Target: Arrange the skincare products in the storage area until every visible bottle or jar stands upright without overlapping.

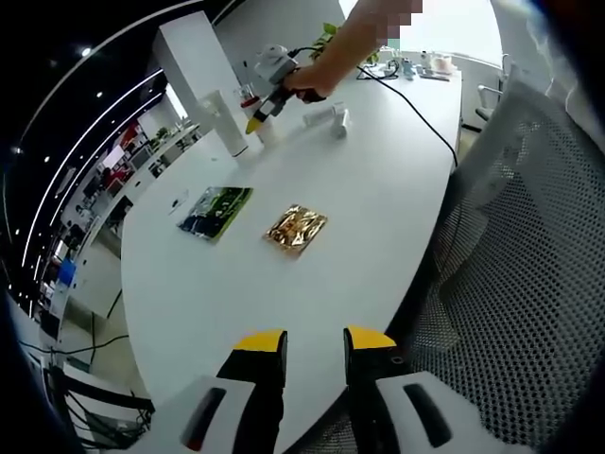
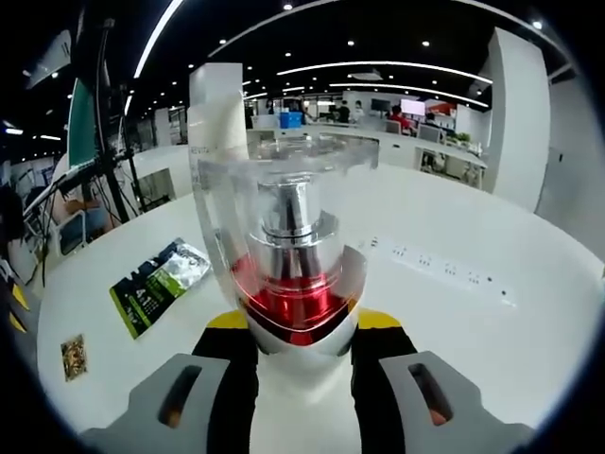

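Right gripper (image 2: 293, 326) pinches a clear bottle (image 2: 288, 255) with red base, upright near the white table's (image 1: 378, 208) far edge beside a tall white box (image 1: 225, 121). Left gripper (image 1: 314, 345) hovers slightly spread over the near edge.

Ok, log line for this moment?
right gripper: shut on clear red-based pump bottle, upright | left gripper: open, idle above white table | white tube: lying flat

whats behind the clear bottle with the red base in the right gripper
Directly behind the clear bottle stands a tall white box, seen partly through the plastic. Past it lie the white table and an office. The box's lower part is covered by the bottle.
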The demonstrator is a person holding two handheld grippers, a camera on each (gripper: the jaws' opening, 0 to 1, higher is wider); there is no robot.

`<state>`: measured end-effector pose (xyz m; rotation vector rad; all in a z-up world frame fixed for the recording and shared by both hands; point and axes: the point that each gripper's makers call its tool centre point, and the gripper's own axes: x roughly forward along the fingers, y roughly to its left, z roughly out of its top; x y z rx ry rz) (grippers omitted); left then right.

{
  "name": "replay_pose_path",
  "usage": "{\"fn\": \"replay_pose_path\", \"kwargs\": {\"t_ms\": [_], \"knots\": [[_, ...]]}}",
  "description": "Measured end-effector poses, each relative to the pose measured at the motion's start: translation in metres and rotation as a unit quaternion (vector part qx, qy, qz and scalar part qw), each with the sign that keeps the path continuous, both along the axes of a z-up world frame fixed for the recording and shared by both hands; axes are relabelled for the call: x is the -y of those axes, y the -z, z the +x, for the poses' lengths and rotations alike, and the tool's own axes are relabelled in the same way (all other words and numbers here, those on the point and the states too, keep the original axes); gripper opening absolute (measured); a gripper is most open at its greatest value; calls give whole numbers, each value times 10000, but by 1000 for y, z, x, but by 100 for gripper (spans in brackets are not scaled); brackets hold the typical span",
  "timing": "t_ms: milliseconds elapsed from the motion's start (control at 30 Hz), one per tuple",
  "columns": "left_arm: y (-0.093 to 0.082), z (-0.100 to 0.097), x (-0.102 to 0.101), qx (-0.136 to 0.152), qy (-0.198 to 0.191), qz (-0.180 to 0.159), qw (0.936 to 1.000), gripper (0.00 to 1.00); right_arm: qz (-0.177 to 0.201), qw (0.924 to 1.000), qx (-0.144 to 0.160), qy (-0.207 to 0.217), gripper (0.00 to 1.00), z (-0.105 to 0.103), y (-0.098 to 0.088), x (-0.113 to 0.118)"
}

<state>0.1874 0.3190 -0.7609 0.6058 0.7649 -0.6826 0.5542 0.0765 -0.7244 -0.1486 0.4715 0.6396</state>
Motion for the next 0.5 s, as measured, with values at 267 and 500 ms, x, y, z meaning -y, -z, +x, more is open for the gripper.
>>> {"fn": "replay_pose_path", "kwargs": {"t_ms": [267, 500], "knots": [[-1, 1, 0, 5, -12, 9, 10000, 25, 250, 9996, 75, 43, 36, 9, 7, 7], [0, 1, -1, 12, -24, 14, 10000, 25, 296, 9995, 104, 20, 36, 14, 10, 8]]}}
